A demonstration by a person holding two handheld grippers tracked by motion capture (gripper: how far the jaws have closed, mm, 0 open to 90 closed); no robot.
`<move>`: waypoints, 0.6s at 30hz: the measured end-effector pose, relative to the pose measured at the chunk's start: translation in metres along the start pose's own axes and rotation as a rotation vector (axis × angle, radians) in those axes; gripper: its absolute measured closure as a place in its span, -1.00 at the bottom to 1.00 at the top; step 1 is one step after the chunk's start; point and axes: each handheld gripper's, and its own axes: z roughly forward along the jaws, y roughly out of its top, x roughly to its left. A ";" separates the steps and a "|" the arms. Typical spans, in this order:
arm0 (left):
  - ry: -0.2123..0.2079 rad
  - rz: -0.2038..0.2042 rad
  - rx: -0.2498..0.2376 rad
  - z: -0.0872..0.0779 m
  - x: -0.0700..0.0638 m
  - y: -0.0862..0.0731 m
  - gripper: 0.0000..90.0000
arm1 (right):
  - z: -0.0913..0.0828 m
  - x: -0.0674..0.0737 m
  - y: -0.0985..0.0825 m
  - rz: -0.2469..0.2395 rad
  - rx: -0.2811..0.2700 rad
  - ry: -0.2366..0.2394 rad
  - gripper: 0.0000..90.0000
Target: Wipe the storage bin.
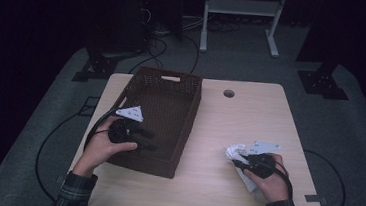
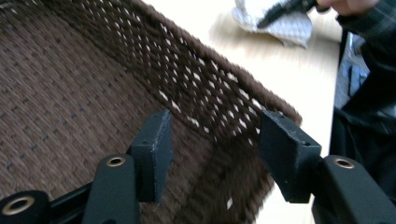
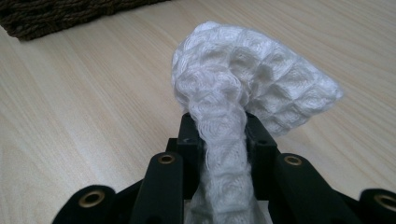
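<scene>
At the lower right of the high view, the right hand-held gripper (image 1: 240, 160) is closed tight on a white waffle cloth (image 3: 243, 88), which is bunched on the table (image 1: 218, 131). The left hand-held gripper (image 1: 148, 141), at centre left, has its jaws apart with nothing between them, over the brown woven basket (image 1: 183, 108). I judge the step is carrying the cloth; the next move calls for lifting it over the basket rim.

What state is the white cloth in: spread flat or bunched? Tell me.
Bunched. The right tongs pinch a gathered fold of the white cloth, which bulges above the jaws over the table.
</scene>
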 end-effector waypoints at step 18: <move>-0.012 -0.007 0.077 -0.015 0.002 -0.033 0.21 | 0.000 0.000 0.000 0.000 0.001 -0.002 0.60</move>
